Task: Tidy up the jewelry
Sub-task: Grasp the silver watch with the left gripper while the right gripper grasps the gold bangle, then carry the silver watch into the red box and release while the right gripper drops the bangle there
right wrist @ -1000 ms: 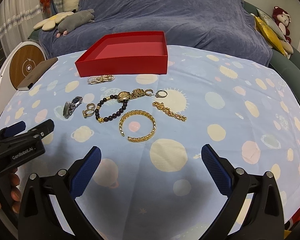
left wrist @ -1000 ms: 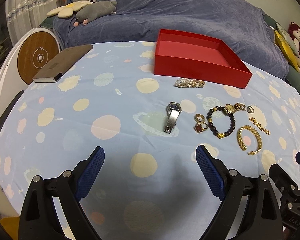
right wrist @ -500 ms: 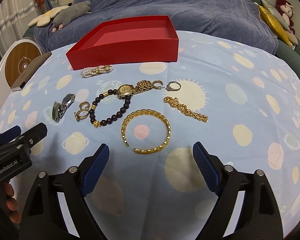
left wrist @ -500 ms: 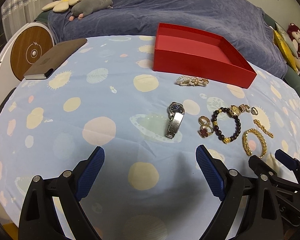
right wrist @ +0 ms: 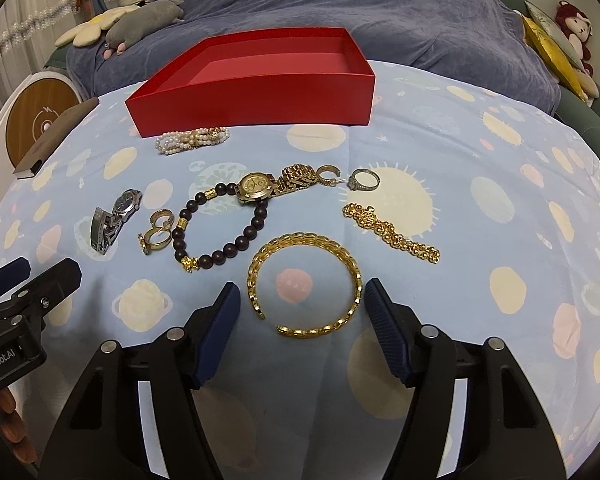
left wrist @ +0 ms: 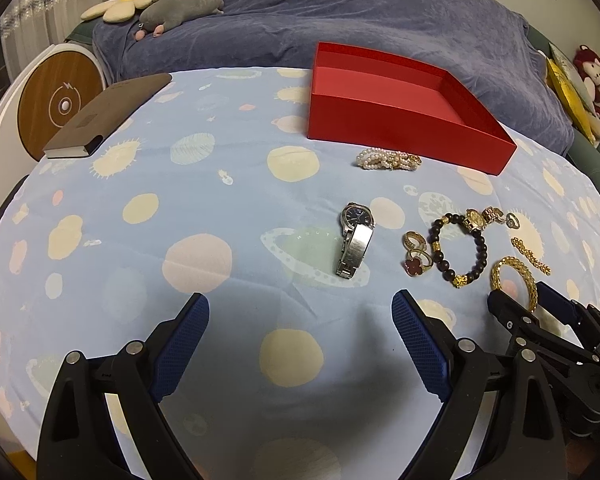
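An empty red box (right wrist: 260, 80) (left wrist: 400, 120) stands at the far side of the table. Jewelry lies before it: a pearl bracelet (right wrist: 192, 140), a silver watch (left wrist: 354, 240) (right wrist: 114, 220), gold rings (right wrist: 158, 232), a dark bead bracelet (right wrist: 220, 232), a gold watch (right wrist: 268, 186), a silver ring (right wrist: 363, 180), a gold chain (right wrist: 392, 232) and a gold bangle (right wrist: 304, 284). My right gripper (right wrist: 302, 316) is open, its fingers on either side of the bangle's near half. My left gripper (left wrist: 300, 332) is open and empty, short of the silver watch.
A brown notebook (left wrist: 108, 116) lies at the table's far left, by a round wooden disc (left wrist: 60, 104). A blue-covered sofa (left wrist: 340, 20) with plush toys stands behind the table. The cloth (left wrist: 180, 220) is pale blue with planet prints.
My right gripper has moved forward and down to the gold bangle, and its jaws have narrowed around it. My left gripper has edged forward slightly.
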A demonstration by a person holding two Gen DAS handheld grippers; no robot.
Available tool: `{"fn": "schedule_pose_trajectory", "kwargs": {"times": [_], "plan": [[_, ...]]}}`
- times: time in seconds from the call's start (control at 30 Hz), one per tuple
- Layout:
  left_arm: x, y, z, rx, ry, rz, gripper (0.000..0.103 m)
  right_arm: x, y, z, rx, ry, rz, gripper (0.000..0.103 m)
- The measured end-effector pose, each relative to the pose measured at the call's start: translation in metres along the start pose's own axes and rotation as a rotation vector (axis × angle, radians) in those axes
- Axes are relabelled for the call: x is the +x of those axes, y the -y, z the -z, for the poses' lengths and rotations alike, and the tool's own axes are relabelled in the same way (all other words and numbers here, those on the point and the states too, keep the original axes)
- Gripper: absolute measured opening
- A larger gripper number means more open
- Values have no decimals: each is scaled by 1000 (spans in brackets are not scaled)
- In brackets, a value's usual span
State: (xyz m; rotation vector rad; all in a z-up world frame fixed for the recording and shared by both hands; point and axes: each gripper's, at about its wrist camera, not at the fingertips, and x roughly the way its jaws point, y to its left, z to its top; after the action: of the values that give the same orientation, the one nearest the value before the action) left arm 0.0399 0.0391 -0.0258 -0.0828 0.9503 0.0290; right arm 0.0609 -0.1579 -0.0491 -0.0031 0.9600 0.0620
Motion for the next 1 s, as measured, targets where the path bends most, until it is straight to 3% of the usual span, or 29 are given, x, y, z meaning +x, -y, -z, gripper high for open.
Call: {"fn": "schedule_pose_trajectory", "kwargs": {"times": [0.33, 0.43, 0.5, 0.73, 0.8, 0.87, 1.0], "plan": [[11, 12, -12, 36, 23, 9, 90, -6, 6, 2, 4, -10, -27, 55], [16, 12, -16, 30, 17, 30, 75, -8, 10, 3, 10, -13, -27, 55], [22, 11, -18, 18, 6, 37, 73, -9, 14, 3, 22, -15, -29, 55], [31, 17, -18, 29, -1, 52, 44, -13, 23, 3, 38, -15, -37, 55], [31, 18, -19, 33, 1, 61, 34, -15, 23, 3, 36, -14, -42, 55], [32, 18, -20, 35, -1, 79, 14, -18, 24, 5, 33, -12, -47, 55], [30, 18, -20, 27, -4, 94, 9, -24, 25, 5, 25, -2, -56, 55]]}}
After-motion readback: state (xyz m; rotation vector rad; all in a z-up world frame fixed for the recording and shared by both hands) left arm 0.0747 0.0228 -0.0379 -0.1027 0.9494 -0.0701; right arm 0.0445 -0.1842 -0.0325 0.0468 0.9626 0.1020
